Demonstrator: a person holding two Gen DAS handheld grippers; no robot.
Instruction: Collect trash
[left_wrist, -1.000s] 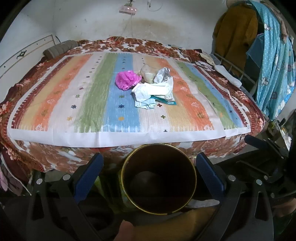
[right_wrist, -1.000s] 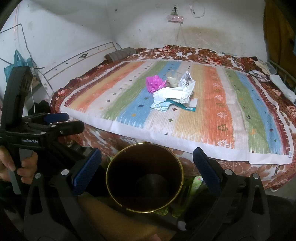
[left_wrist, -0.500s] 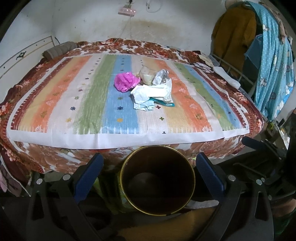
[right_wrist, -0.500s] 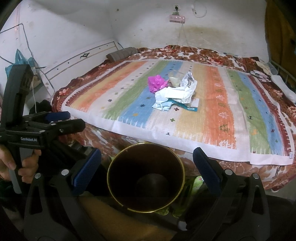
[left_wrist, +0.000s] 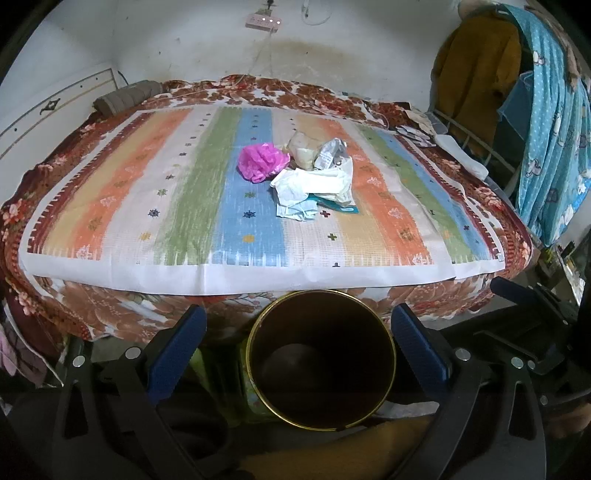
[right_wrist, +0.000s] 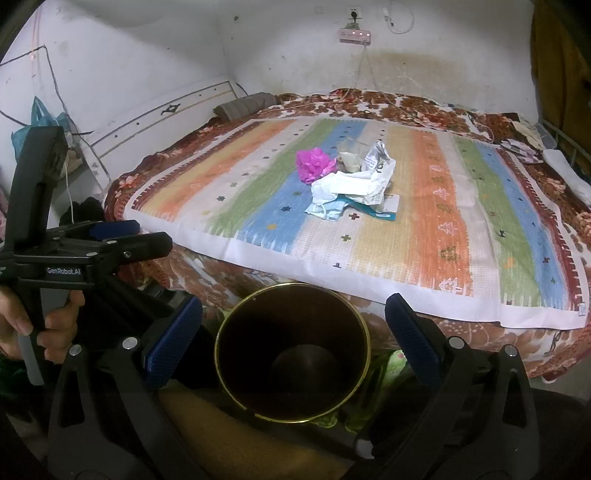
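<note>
While spread wide, both hand-held grippers (left_wrist: 295, 347) (right_wrist: 293, 341) hover above the bin (left_wrist: 320, 360).

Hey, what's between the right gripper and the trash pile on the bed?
In the right wrist view, the right gripper frames the gold-rimmed bin; beyond it only bare striped mat reaches the trash pile.

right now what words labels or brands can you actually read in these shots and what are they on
"GenRobot.AI": white print on the black body of the left gripper, seen from the right wrist view.
Crumpled silver wrapper in the trash pile: there is print on it, too small and creased to read.
Teal packet under the white papers: marks on it, blurred.
Nothing else readable.
</note>
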